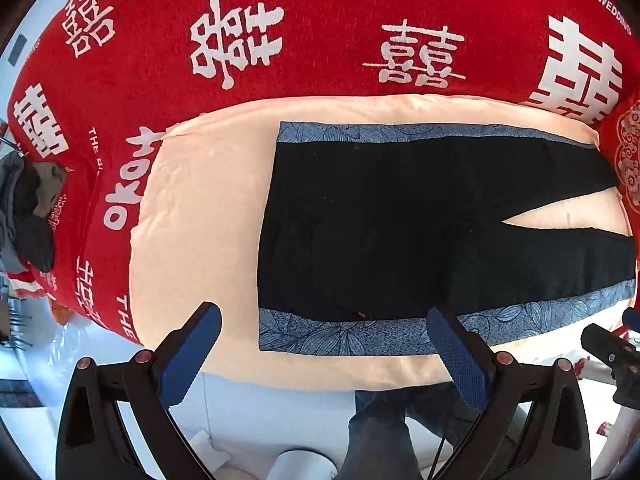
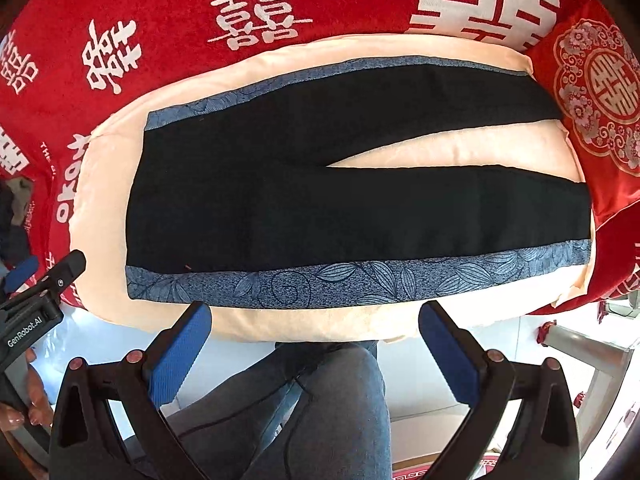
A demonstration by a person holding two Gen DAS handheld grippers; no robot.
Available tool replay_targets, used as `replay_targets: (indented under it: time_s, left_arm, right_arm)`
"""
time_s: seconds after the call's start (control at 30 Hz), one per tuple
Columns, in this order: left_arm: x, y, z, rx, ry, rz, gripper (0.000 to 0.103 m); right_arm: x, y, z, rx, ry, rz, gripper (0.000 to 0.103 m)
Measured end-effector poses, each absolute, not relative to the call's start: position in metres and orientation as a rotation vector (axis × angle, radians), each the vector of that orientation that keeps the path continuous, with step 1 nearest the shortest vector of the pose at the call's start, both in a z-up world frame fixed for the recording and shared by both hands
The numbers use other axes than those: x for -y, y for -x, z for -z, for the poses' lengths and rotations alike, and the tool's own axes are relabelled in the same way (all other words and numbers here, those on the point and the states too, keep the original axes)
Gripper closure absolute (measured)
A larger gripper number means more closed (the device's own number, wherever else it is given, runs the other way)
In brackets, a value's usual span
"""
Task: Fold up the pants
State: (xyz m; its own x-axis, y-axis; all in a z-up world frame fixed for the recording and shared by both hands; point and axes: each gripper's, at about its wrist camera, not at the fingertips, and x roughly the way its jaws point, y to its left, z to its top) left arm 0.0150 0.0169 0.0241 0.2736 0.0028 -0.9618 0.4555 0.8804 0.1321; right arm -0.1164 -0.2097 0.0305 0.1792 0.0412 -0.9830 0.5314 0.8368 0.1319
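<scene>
Black pants [image 1: 400,220] with blue leaf-print side bands lie flat on a cream pad [image 1: 200,200] over a red blanket [image 1: 160,20], filling the centre of both frames, waistband toward the left, the two legs parting toward the right. The left gripper [image 1: 324,344] hovers at the lower edge of its frame with fingers spread wide and nothing between them, its right fingertip [image 1: 452,336] overlapping the near blue band. The right gripper [image 2: 316,332] hangs likewise, fingers spread and empty, just short of the band.

The risk, judging from here: the pants are thin and lie flush on a soft pad, so a pinch could catch the pad as well, or take only the top layer and drag the legs askew.

At far left, the left view alone shows a heap of grey clothes [image 1: 28,216]. The right view alone shows a hand [image 2: 24,404] on the other tool at lower left, and the red embroidered cushion [image 2: 600,100] at upper right.
</scene>
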Motion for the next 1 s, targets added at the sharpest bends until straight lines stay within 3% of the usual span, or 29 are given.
replay_targets:
  time_s: [1.0]
  left_arm:
    - [-0.0195, -0.013, -0.021, -1.278, -0.428, 0.34, 0.0]
  right_arm:
    - [0.2016, 0.1204, -0.0318, -1.358, -0.498, 0.415, 0.0]
